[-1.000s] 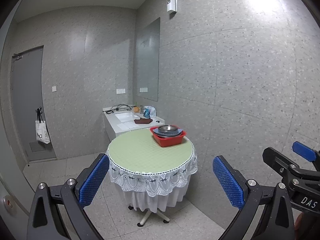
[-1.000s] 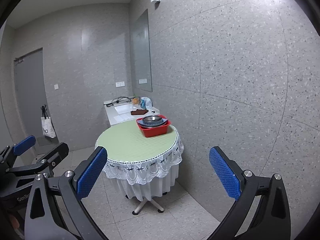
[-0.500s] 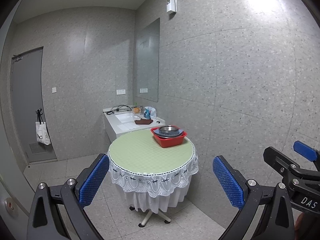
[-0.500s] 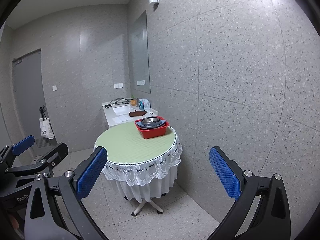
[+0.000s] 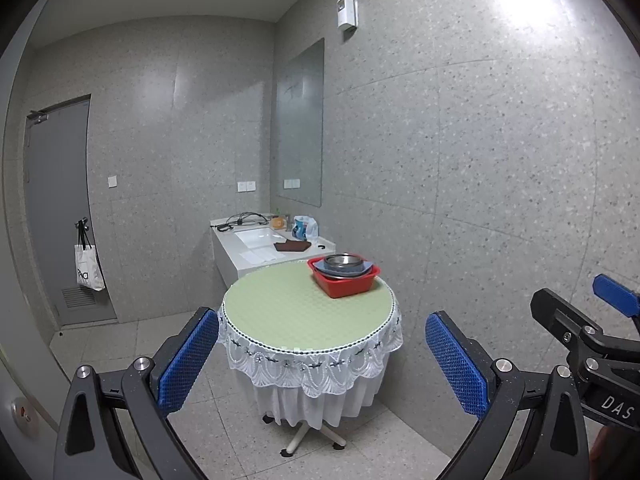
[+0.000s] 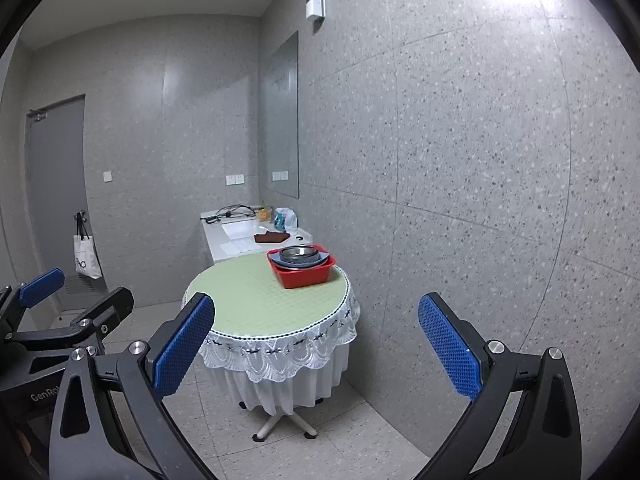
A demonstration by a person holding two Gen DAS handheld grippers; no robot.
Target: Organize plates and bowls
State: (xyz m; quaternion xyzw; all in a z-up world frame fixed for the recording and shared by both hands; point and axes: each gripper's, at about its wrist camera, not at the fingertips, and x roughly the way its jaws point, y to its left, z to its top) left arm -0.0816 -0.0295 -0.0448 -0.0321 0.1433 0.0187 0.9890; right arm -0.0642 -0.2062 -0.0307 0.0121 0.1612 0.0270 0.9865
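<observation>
A red basin (image 5: 345, 283) (image 6: 303, 272) stands at the far right of a round table (image 5: 288, 312) (image 6: 256, 304) with a green top and white lace skirt. A metal bowl (image 5: 343, 263) (image 6: 296, 255) sits on a blue-grey plate (image 5: 367, 269) (image 6: 320, 260) inside the basin. My left gripper (image 5: 320, 344) is open and empty, well short of the table. My right gripper (image 6: 316, 336) is open and empty too, also away from the table. The right gripper shows at the right edge of the left wrist view (image 5: 584, 320); the left gripper shows at the left edge of the right wrist view (image 6: 76, 304).
A white sink counter (image 5: 260, 248) (image 6: 236, 240) with cables, a brown cloth and a bottle stands behind the table against the grey wall. A mirror (image 5: 300, 124) hangs above it. A grey door (image 5: 56, 208) with a hanging bag (image 5: 88, 264) is at the left. Tiled floor surrounds the table.
Both views have drifted slightly; the table and basin sit a little higher and farther in the frames. Both grippers stay open.
</observation>
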